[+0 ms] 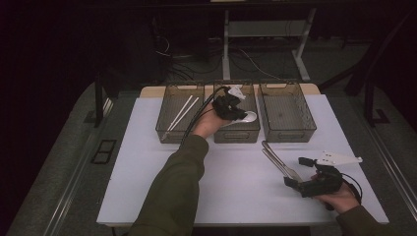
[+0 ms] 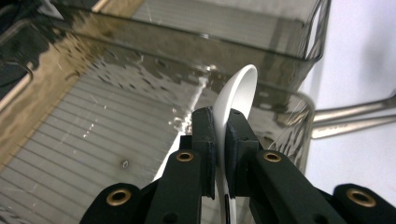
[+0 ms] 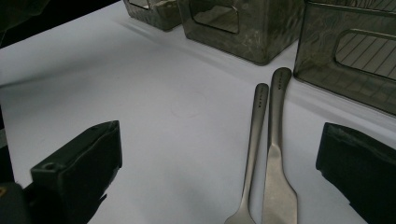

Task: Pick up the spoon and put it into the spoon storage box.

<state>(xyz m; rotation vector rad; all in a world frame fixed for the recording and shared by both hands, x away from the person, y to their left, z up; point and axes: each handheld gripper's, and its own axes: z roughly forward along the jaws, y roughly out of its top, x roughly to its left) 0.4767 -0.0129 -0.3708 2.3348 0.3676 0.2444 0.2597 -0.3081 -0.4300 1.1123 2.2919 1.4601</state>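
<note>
A white spoon (image 2: 237,100), pinched by its handle between the pressed-together jaws of our left gripper (image 1: 230,105), hangs over the middle bin (image 1: 237,132) of three smoky plastic bins at twelve o'clock on the white table (image 1: 147,172). In the left gripper view the bowl of the spoon points away from us, just above that bin's ribbed floor, with the right bin (image 1: 286,118) beyond its far wall.

We judge the step in hand to be sorting: the spoon is being lowered into the middle bin and is not yet let go. The next move calls for easing it down until it lies on the floor, then spreading the jaws cleanly so the handle does not catch.

White chopsticks (image 1: 181,114) already lie in the left bin (image 1: 179,118), at eleven o'clock. Down at four o'clock our right gripper (image 1: 301,172) waits with its jaws spread wide, touching nothing; a steel fork (image 3: 254,140) and a steel knife (image 3: 276,154) lie side by side on the table between them, handles pointing toward the bins, probably next in line.
</note>
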